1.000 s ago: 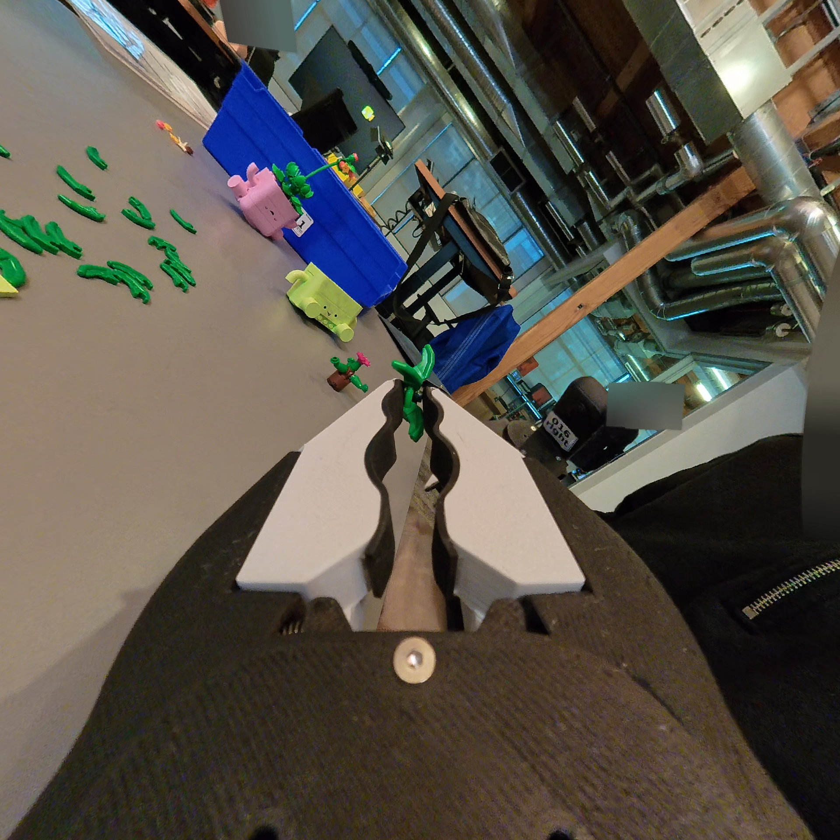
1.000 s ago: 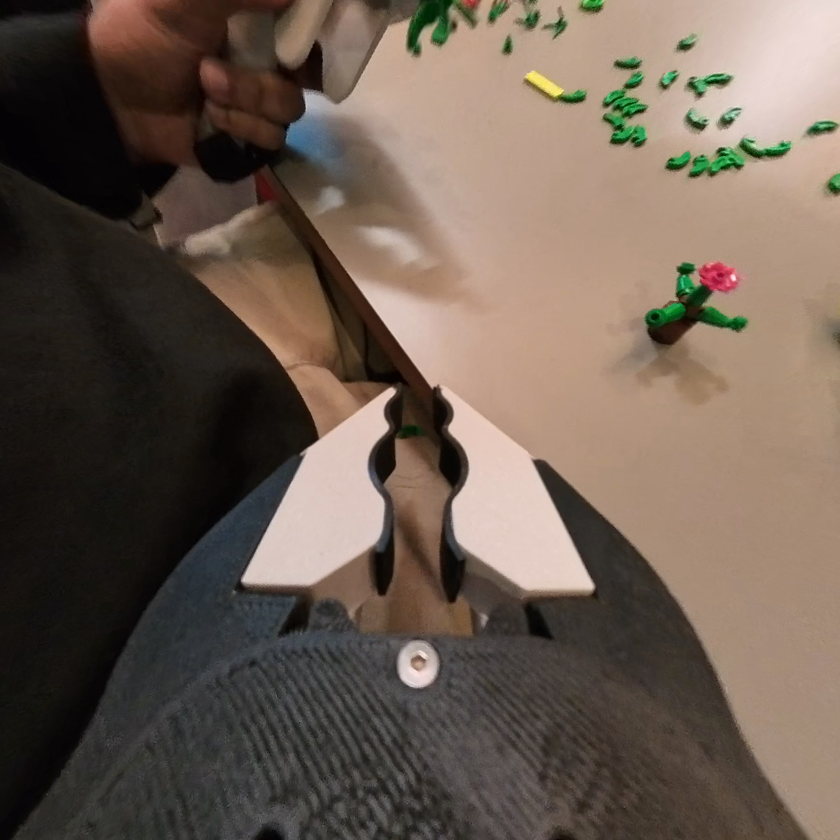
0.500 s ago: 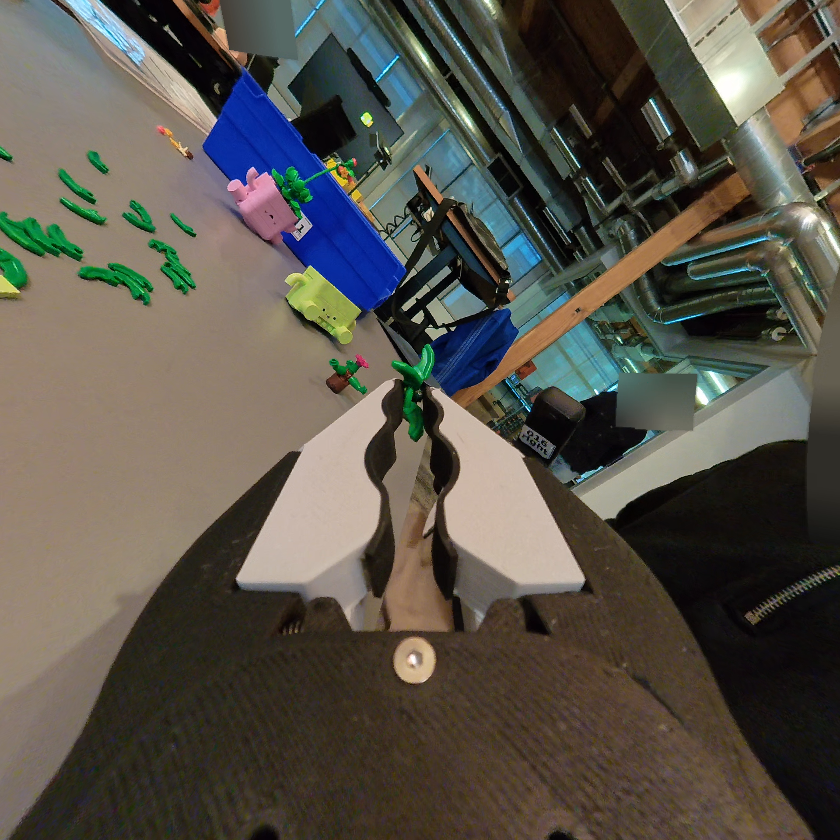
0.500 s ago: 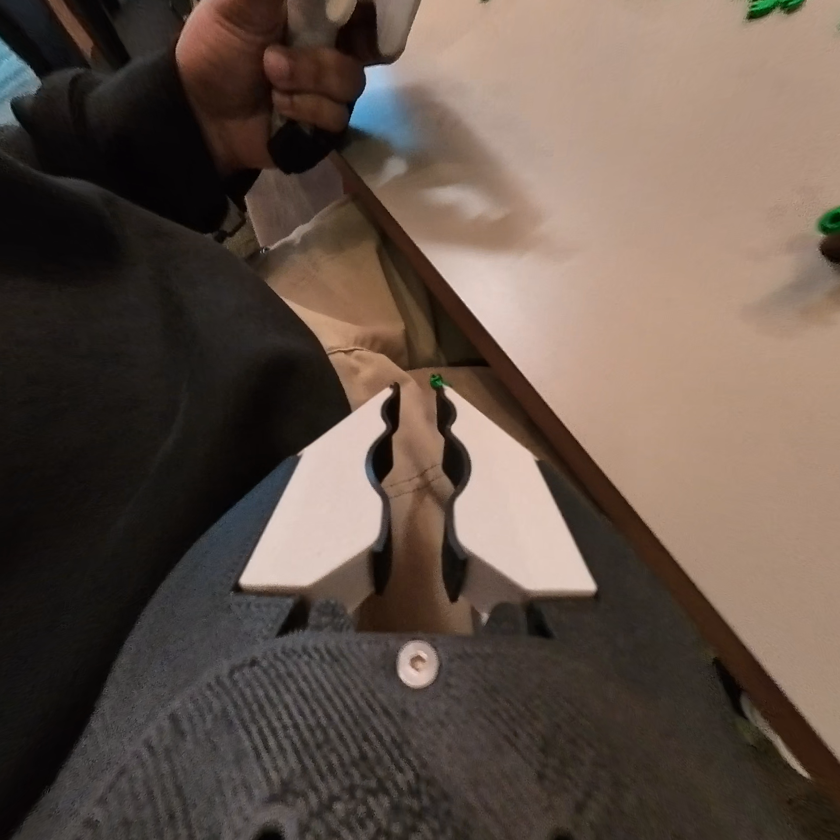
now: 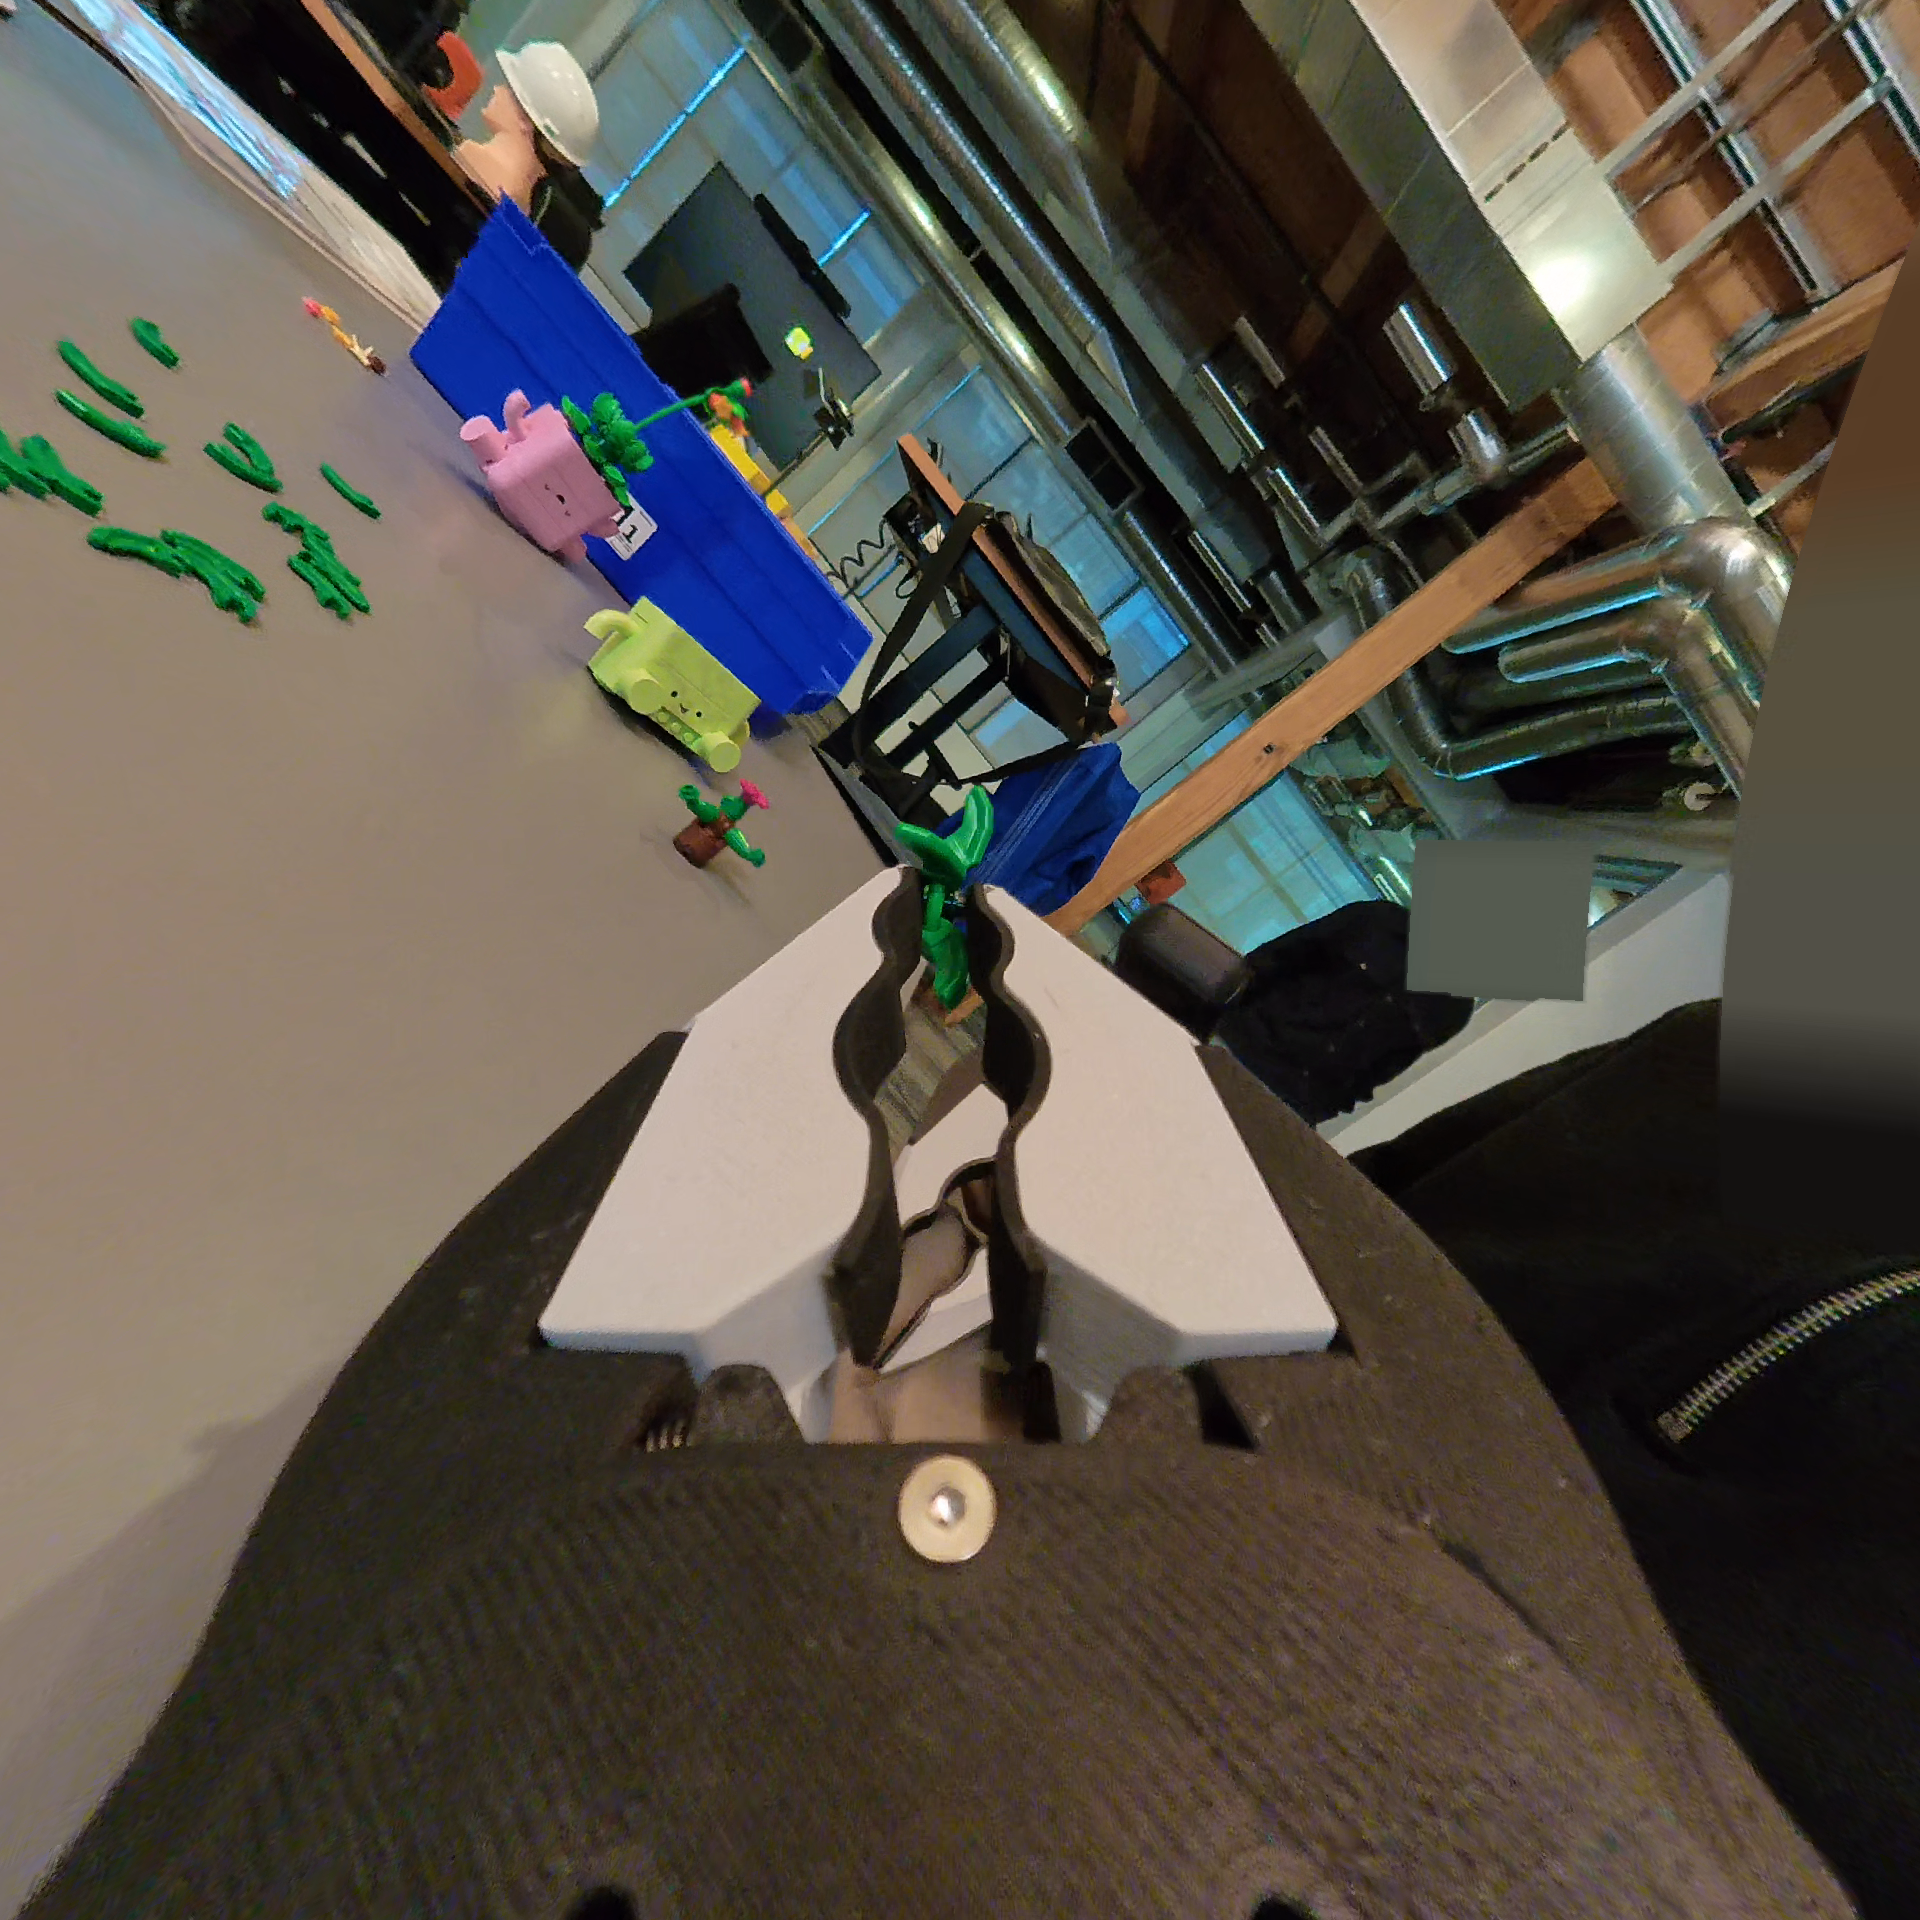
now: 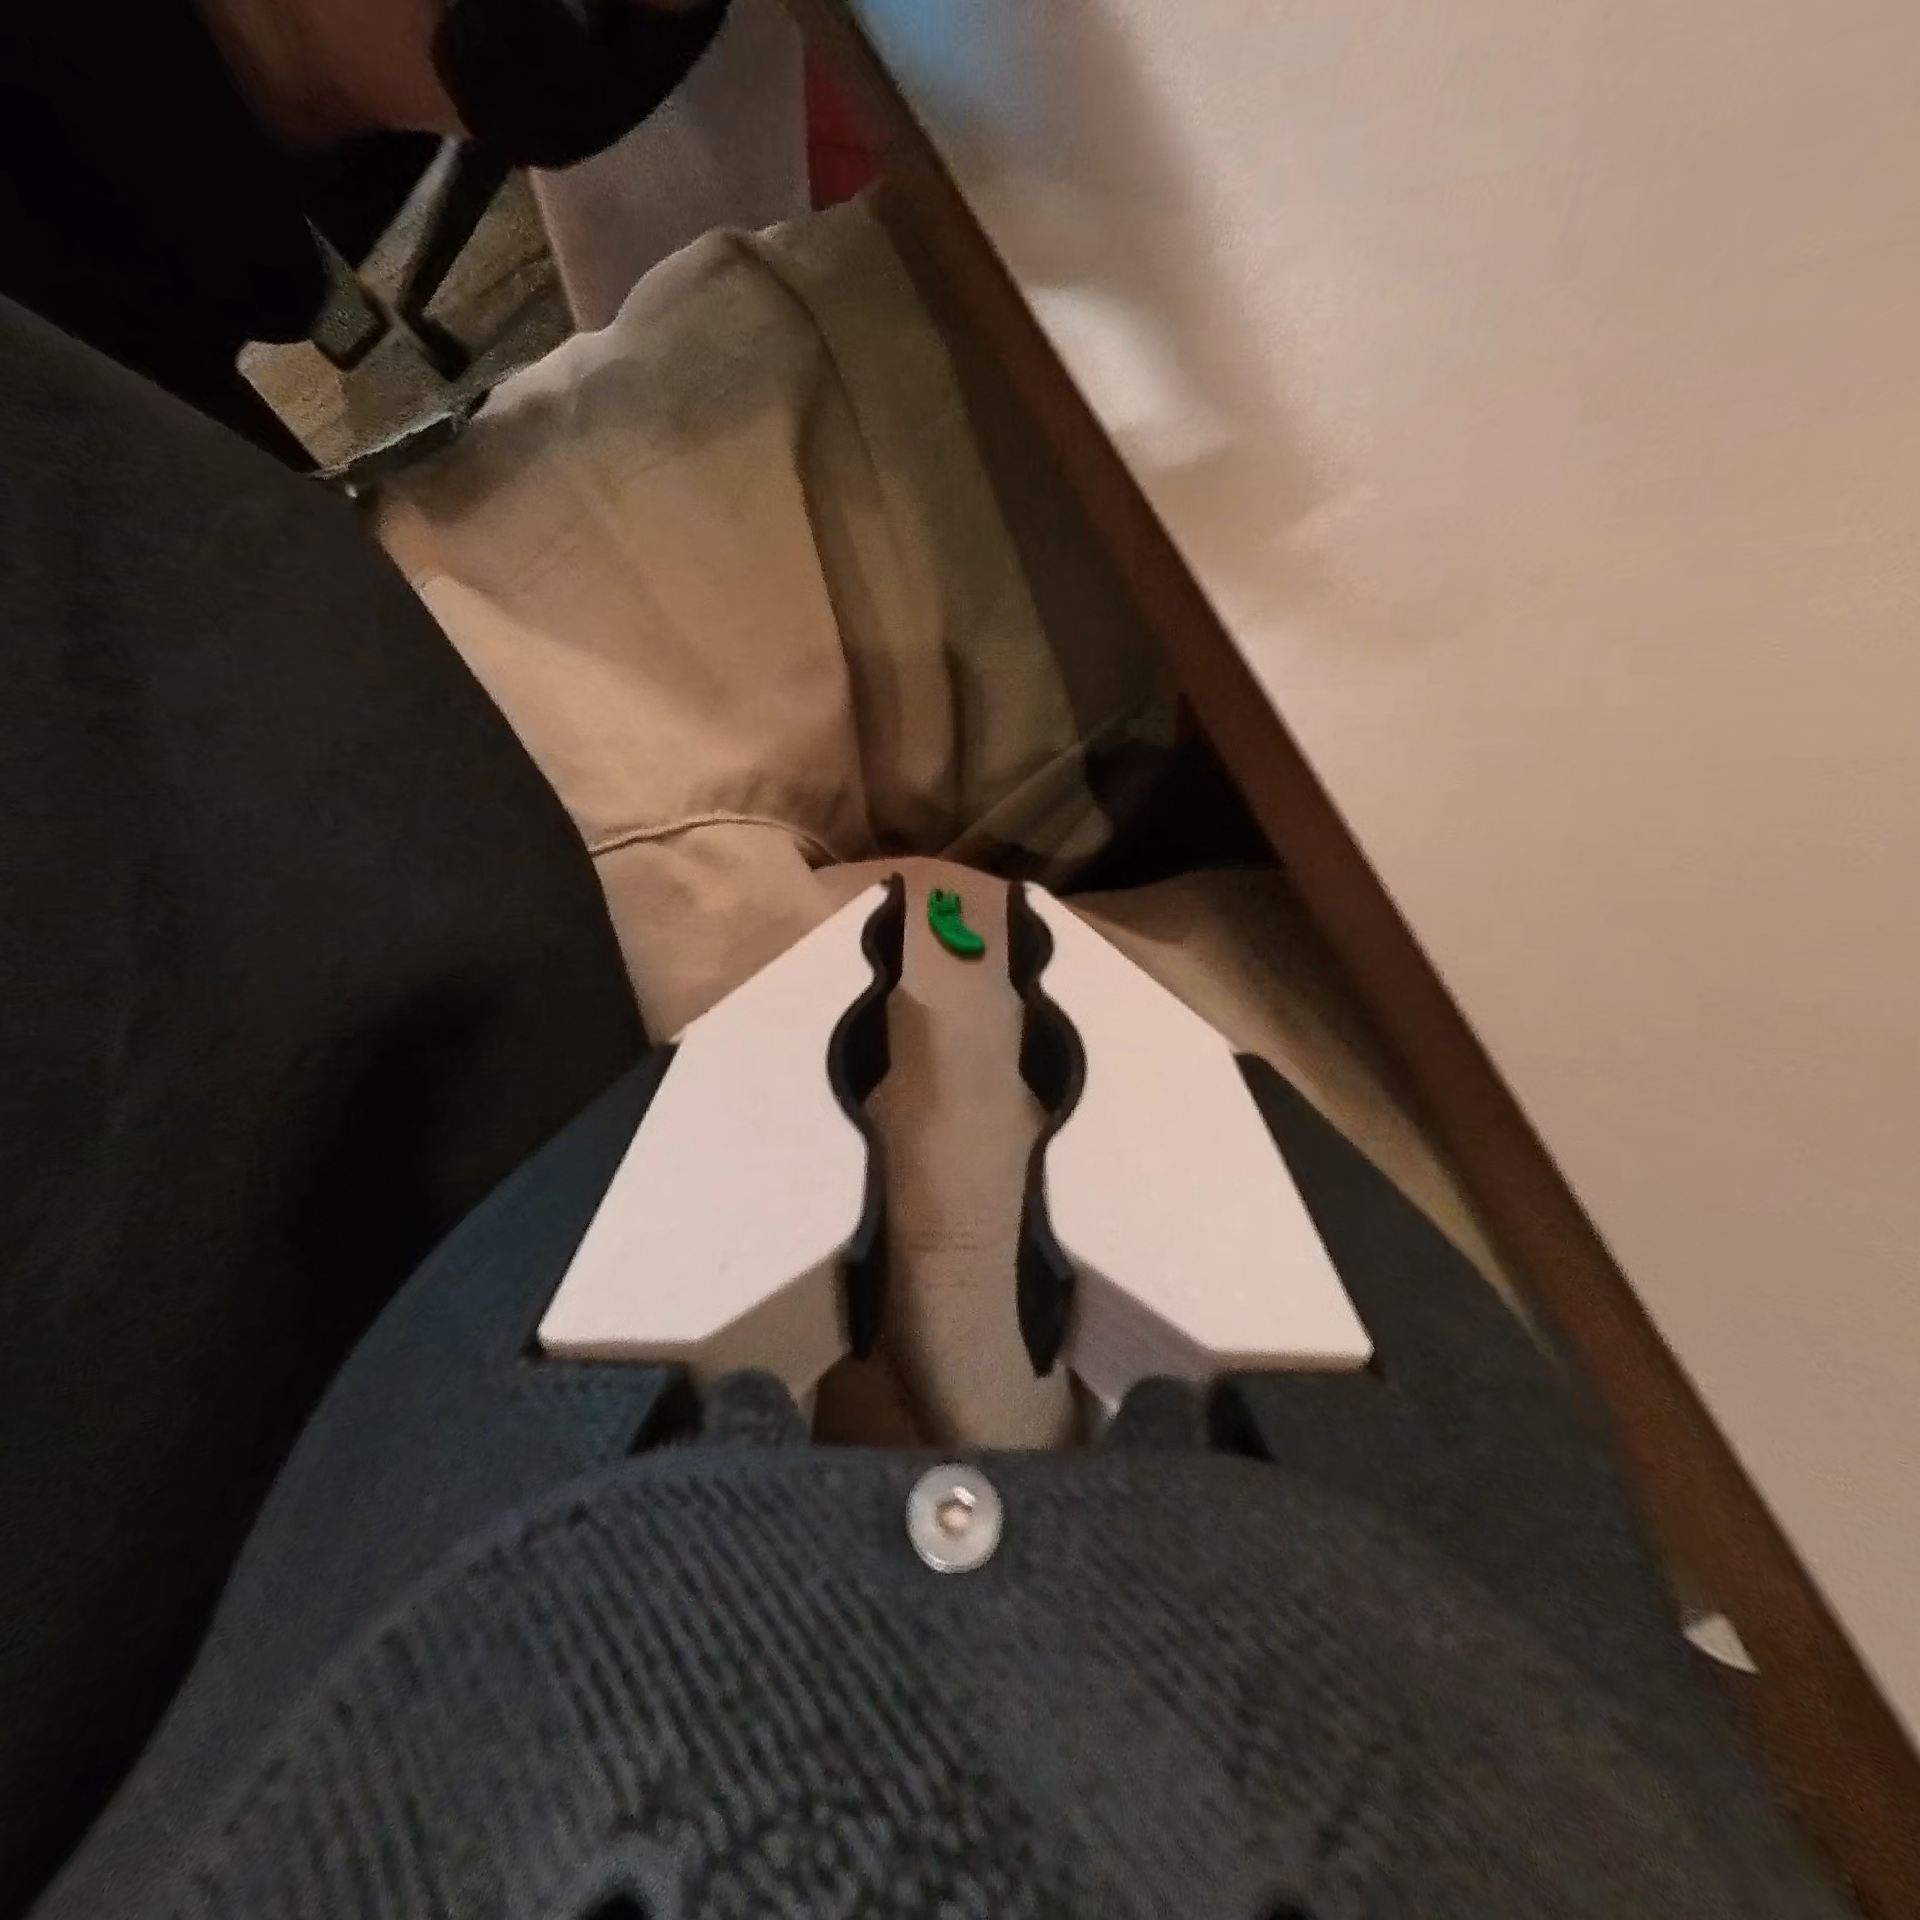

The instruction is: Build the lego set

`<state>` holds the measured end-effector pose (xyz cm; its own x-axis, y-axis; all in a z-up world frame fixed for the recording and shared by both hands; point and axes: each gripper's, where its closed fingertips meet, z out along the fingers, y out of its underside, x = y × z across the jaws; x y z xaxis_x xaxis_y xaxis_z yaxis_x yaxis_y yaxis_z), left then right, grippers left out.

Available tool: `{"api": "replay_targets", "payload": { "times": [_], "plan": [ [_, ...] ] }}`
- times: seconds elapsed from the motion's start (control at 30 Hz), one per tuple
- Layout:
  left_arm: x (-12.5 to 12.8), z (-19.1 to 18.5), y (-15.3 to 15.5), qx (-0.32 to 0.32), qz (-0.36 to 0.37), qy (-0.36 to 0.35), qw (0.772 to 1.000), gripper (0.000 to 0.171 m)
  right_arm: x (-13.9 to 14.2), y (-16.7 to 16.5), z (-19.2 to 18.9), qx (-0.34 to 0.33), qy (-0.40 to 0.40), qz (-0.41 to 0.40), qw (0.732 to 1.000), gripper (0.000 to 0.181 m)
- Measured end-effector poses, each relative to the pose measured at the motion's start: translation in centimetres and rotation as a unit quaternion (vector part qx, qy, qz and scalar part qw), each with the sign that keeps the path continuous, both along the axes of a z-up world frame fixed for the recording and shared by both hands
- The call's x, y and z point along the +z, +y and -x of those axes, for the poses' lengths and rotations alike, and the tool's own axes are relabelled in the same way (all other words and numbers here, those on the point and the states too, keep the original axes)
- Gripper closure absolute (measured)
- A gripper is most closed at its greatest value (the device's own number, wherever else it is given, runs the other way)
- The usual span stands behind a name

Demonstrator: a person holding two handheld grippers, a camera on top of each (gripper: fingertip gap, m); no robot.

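My left gripper (image 5: 940, 896) is shut on a green leafy stem (image 5: 943, 899), held in the air off the near edge of the grey table (image 5: 260, 935); the leaves stick out past the fingertips. My right gripper (image 6: 951, 896) is open, below the table's brown edge (image 6: 1247, 727), over the person's beige trousers (image 6: 675, 623). A small green curved piece (image 6: 954, 925) lies on the trouser cloth between the fingertips, touching neither finger.
On the table are several loose green pieces (image 5: 208, 561), a pink pot with a plant (image 5: 545, 488), a lime pot (image 5: 675, 686), a small brown pot with a pink flower (image 5: 717, 826) and a blue bin (image 5: 644, 499). The person's dark jacket (image 6: 208, 727) is at left. About 20 centimeters separates my left fingertips from my right. Left tips and right tips are each some 25 centimeters from the lime pot (image 5: 675, 686).
My right gripper has swung off the tabletop and down over the lap; the small green piece now lies between its fingertips. My left gripper has hardly moved and still holds the stem.
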<state>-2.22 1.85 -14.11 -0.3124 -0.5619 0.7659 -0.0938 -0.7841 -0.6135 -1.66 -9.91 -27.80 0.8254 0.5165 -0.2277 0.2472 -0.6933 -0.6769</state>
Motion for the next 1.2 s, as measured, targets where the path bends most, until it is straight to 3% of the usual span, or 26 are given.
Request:
{"api": "replay_targets", "payload": {
  "times": [0.43,0.67,1.03,1.2],
  "plan": [
    [-0.2,3.4,-3.8,-0.011,0.015,0.0,1.0,0.166,-2.9,-3.7,4.3,0.121,-0.055,0.068,0.989,0.16],
    [-0.2,3.8,-4.4,-0.014,0.014,-0.001,1.0,0.166,-3.8,-5.0,4.6,0.169,-0.092,0.126,0.973,0.17],
    [-0.8,3.5,-4.4,-0.016,0.024,0.004,1.0,0.166,-3.8,-5.9,3.8,0.173,-0.086,0.158,0.968,0.176],
    [-1.0,3.4,-4.5,-0.019,0.027,0.006,0.999,0.166,-3.3,-5.8,3.7,0.163,-0.088,0.124,0.975,0.176]
  ]
}}
